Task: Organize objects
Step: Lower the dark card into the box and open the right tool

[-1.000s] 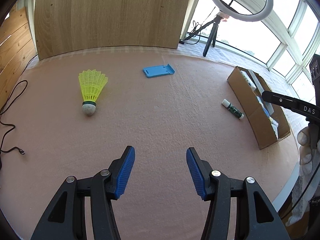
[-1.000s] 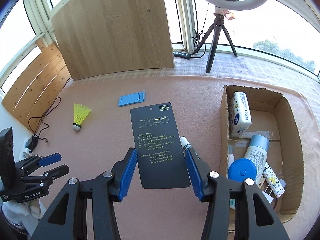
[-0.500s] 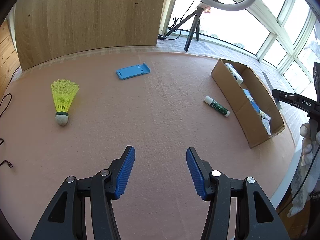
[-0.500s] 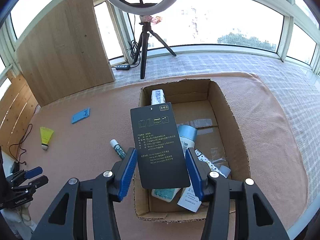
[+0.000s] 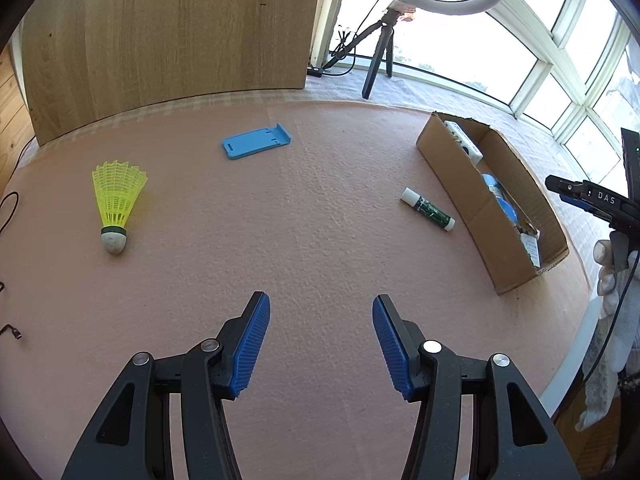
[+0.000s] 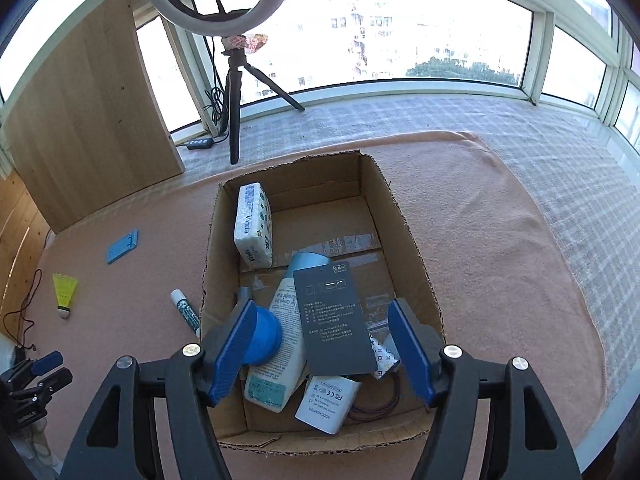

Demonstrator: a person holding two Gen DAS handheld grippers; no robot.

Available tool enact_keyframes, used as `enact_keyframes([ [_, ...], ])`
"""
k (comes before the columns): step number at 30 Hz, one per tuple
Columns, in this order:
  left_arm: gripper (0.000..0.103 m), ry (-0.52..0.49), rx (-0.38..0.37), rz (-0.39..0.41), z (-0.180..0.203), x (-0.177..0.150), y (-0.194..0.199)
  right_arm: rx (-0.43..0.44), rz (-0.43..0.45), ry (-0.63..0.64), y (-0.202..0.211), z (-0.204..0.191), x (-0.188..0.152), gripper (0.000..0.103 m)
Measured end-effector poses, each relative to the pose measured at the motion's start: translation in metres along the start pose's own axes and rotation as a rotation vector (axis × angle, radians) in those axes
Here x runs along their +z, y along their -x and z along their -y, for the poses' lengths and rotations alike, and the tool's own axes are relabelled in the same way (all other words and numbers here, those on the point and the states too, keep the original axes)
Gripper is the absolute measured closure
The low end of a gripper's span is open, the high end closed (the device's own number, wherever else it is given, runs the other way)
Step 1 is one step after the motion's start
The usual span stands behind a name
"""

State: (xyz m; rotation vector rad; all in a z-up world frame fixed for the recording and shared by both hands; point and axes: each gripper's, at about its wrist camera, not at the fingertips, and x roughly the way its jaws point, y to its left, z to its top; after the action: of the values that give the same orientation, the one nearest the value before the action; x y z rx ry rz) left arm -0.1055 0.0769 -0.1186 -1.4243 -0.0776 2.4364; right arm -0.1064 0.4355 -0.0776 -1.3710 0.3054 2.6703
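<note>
Right tool (image 6: 322,354) is hovering over the cardboard box (image 6: 408,236), its jaws having just been opening and now standing wide. The dark card (image 6: 334,320) is lying free between them inside the box, on the white bottle (image 6: 282,344). Left tool (image 5: 321,344) is hanging half open, holding nothing, over the pink blanket (image 5: 320,208). Shuttlecock (image 5: 116,204) is lying at ten o'clock from it, blue stand (image 5: 256,142) at eleven, glue stick (image 5: 428,209) at one.

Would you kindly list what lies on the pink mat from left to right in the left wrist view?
Shuttlecock → blue phone stand → glue stick → cardboard box.
</note>
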Motion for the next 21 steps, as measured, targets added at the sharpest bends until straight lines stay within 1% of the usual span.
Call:
enact_keyframes([
  [9,0.046,-0.003,0.002,-0.003,-0.003,-0.001,0.000,0.004,-0.015,0.008,-0.003,-0.005,0.001,0.034],
  [16,0.046,0.006,0.006,-0.002,-0.008,-0.002,0.001,0.043,-0.038,0.017,-0.006,-0.016,-0.002,0.033],
  [21,0.046,0.017,0.011,-0.002,-0.014,-0.003,0.001,0.105,-0.040,0.013,-0.004,-0.029,-0.003,0.033],
])
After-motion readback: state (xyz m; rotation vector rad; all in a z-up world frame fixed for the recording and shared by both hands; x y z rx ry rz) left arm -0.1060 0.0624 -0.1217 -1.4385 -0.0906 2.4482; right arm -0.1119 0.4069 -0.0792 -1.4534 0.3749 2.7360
